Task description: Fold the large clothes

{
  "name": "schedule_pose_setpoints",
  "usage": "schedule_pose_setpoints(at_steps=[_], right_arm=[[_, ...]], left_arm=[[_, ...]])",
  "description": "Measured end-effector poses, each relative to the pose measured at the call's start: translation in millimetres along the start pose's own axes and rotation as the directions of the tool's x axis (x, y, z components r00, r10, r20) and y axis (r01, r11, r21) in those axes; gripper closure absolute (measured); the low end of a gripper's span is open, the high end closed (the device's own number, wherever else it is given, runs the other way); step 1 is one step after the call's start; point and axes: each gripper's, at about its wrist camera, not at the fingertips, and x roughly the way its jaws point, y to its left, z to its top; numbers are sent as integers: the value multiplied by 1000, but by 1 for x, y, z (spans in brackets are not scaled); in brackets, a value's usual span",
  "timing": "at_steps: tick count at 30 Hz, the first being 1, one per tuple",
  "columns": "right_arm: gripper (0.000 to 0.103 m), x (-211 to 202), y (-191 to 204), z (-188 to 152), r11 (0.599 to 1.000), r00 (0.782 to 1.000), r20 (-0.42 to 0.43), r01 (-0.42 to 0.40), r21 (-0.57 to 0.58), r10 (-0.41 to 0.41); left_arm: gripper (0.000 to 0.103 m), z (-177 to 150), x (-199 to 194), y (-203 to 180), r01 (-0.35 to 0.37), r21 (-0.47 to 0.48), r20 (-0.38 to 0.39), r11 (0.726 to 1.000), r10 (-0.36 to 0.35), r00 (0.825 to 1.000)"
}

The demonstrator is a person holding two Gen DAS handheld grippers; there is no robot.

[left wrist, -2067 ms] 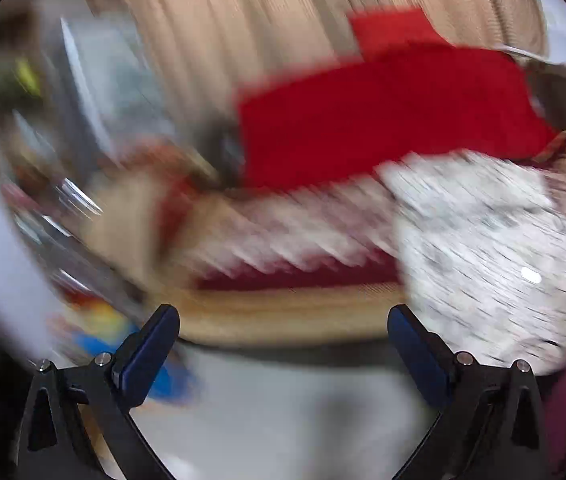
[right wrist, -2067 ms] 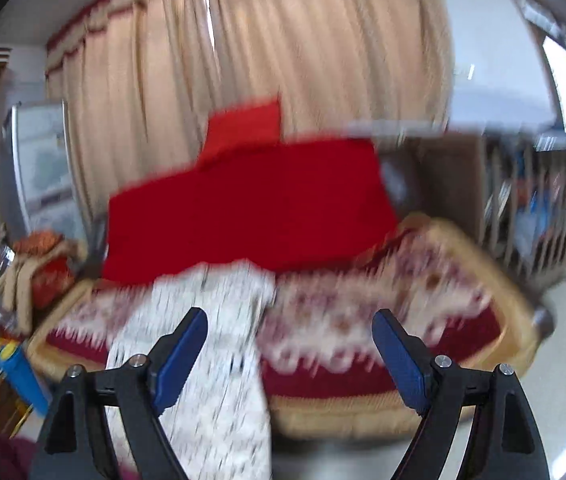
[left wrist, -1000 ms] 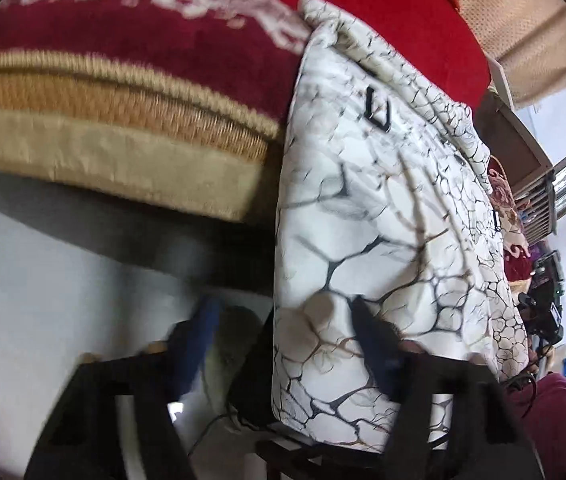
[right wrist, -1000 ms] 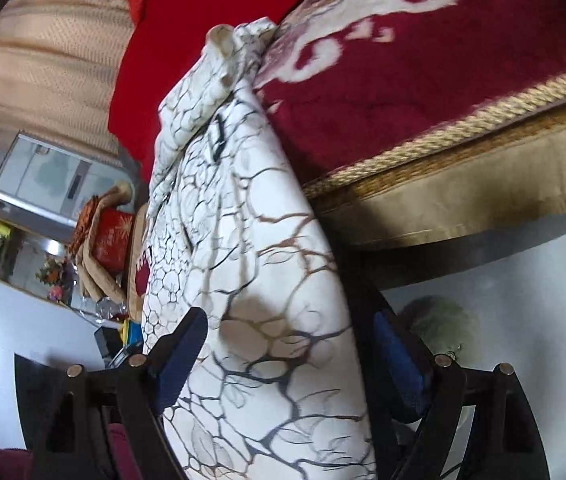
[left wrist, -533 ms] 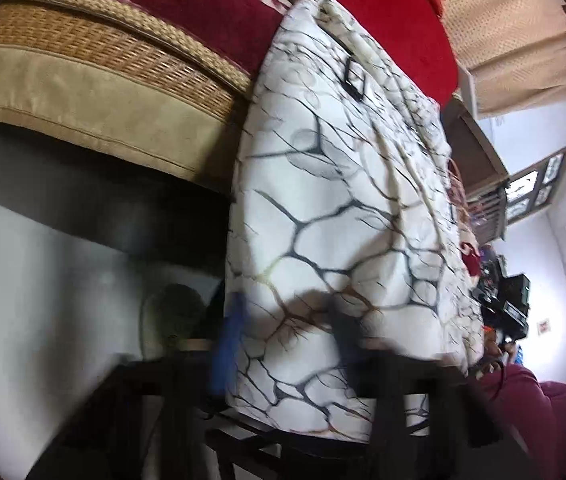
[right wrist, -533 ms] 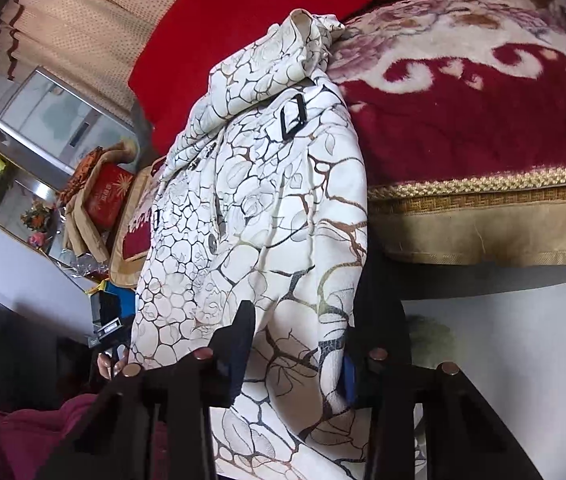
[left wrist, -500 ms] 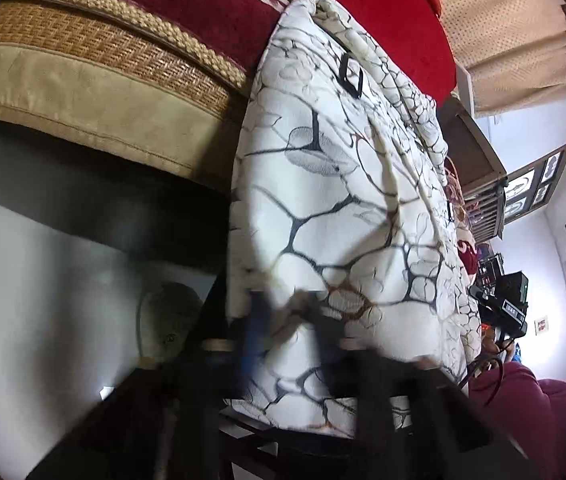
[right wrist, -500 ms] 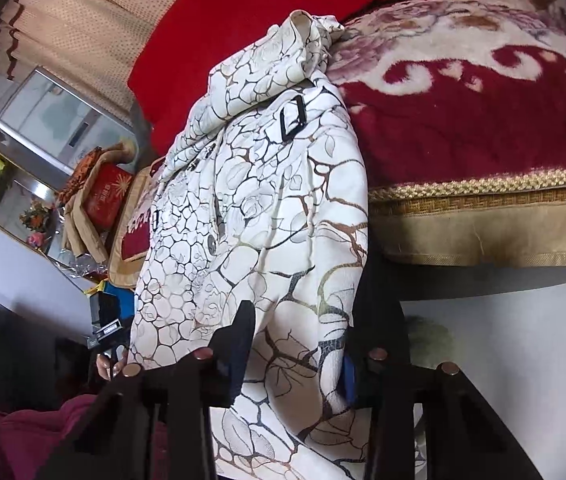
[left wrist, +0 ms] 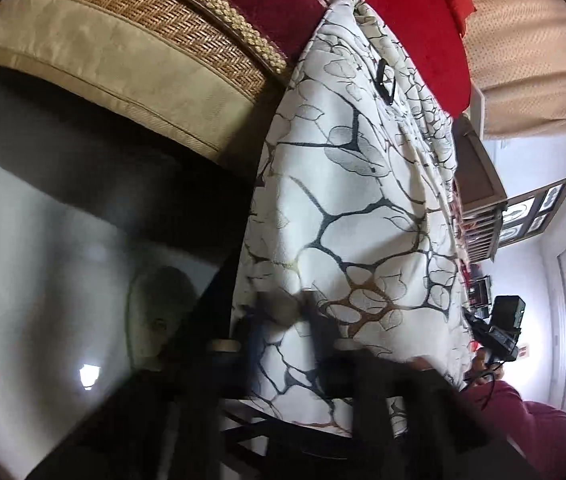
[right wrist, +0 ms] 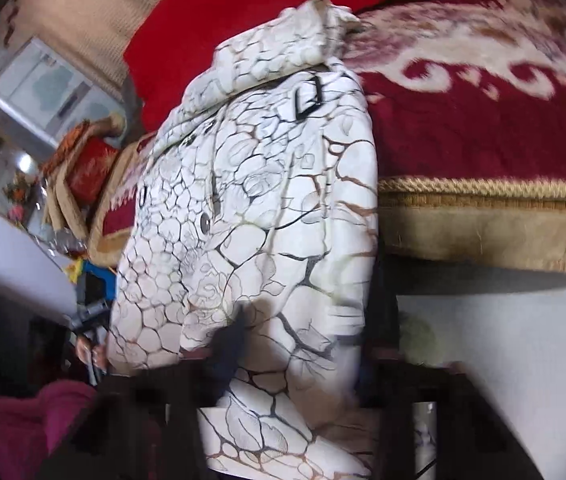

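In the left wrist view, the bed (left wrist: 131,60) edge fills the upper left, and the white patterned garment (left wrist: 355,200) hangs down the middle. At lower centre the left gripper (left wrist: 283,332) is pinched tight on its hem. In the right wrist view, the garment (right wrist: 267,208) drapes centre frame; the right gripper (right wrist: 295,344), its jaws just closing, grips the lower edge.

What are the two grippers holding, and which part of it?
Both hold the white coat by its lower edge, which hangs off the bed: the left gripper and right gripper have just been closing on the cloth.
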Motion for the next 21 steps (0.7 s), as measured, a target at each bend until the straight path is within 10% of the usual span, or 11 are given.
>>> schedule_pose_setpoints(at_steps=[13, 16, 18, 21], right_arm=[[95, -50, 37, 25, 988, 979, 136, -145, -54, 151], [94, -34, 35, 21, 991, 989, 66, -129, -37, 131], [92, -23, 30, 15, 995, 995, 22, -102, -8, 102], [90, -19, 20, 12, 993, 994, -2, -105, 54, 105]], left_arm=[[101, 10, -63, -61, 63, 163, 201, 985, -96, 975], [99, 13, -45, -58, -49, 133, 168, 990, 27, 985], [55, 16, -31, -36, -99, 43, 124, 994, 93, 988], [28, 15, -16, 1, -108, -55, 93, 993, 113, 989]])
